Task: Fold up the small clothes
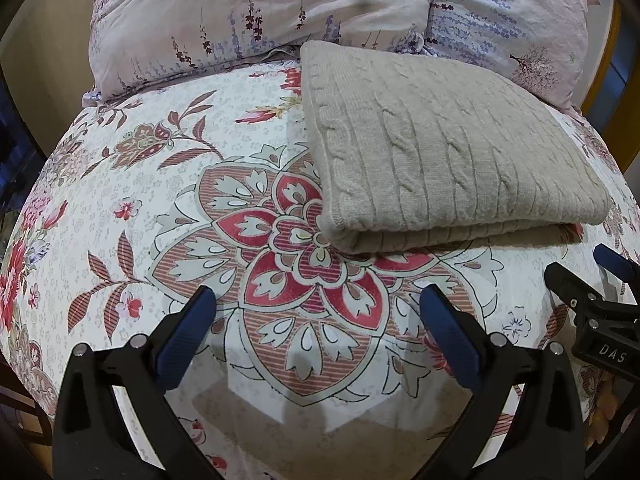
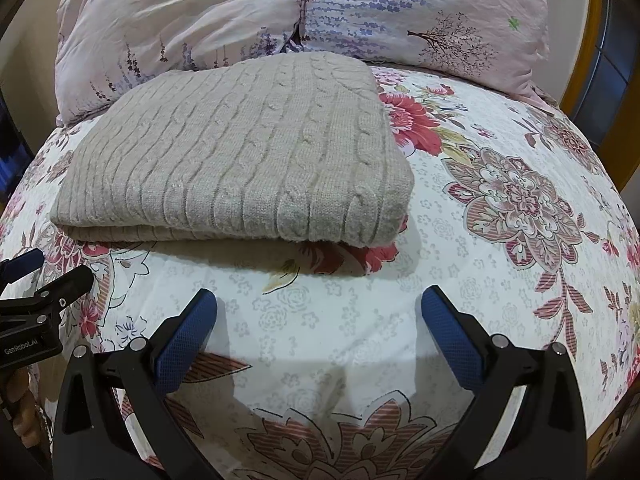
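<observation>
1. The bedspread (image 1: 132, 208), a floral-printed cover, is spanning the whole work surface and is carrying every other item.
2. Two pillows (image 2: 192, 12) are lying side by side along the far edge of the bedspread, just behind the garment.
3. The sweater (image 2: 240, 156), a beige cable-knit, is lying on the far half of the bedspread, already folded into a flat rectangular stack. Its doubled near edge is facing both grippers, and its far edge is reaching the pillows.
4. The long axis of the stack appears to be running left to right, across the line of approach; the fisheye view makes this a judgement.
5. The left gripper (image 1: 318, 296) is hovering over bare bedspread, jaws spread wide and holding nothing. The sweater is lying far and to its right.
6. The right gripper (image 2: 318, 296) is likewise hovering with jaws spread wide and nothing between them. The sweater is lying far and slightly to its left.
7. The right gripper is sitting more squarely in front of the folded edge and is probably the nearer one; any further fold or squaring move is depending on reaching forward to that near edge.
</observation>
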Demonstrator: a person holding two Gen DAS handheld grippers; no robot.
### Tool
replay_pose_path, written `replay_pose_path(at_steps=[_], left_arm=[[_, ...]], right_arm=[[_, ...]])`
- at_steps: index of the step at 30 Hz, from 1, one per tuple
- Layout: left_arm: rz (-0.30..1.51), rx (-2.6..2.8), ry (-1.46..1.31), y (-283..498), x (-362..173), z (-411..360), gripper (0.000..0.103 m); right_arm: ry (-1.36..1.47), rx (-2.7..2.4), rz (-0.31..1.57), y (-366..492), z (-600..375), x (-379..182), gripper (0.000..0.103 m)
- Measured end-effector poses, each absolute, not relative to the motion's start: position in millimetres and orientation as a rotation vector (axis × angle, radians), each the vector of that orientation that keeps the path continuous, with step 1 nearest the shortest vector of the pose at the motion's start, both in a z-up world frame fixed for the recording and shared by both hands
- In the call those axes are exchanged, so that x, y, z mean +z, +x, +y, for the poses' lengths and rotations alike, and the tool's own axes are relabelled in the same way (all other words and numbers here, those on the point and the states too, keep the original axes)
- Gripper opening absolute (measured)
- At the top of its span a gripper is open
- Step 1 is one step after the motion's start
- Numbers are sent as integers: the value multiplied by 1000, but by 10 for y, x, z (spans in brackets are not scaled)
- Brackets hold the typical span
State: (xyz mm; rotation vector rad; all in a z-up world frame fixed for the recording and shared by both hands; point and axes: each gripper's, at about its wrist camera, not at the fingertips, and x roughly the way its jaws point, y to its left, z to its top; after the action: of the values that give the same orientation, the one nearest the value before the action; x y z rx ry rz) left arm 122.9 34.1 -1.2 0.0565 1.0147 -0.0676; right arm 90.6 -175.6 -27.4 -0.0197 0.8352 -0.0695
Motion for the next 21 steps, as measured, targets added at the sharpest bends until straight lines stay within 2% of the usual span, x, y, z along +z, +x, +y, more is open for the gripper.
replay_pose_path(at_steps=[21], left_arm=[[1016, -69, 58, 1234, -13, 343, 101]], right_arm=[[-23, -63, 834, 905, -1779, -273, 102]])
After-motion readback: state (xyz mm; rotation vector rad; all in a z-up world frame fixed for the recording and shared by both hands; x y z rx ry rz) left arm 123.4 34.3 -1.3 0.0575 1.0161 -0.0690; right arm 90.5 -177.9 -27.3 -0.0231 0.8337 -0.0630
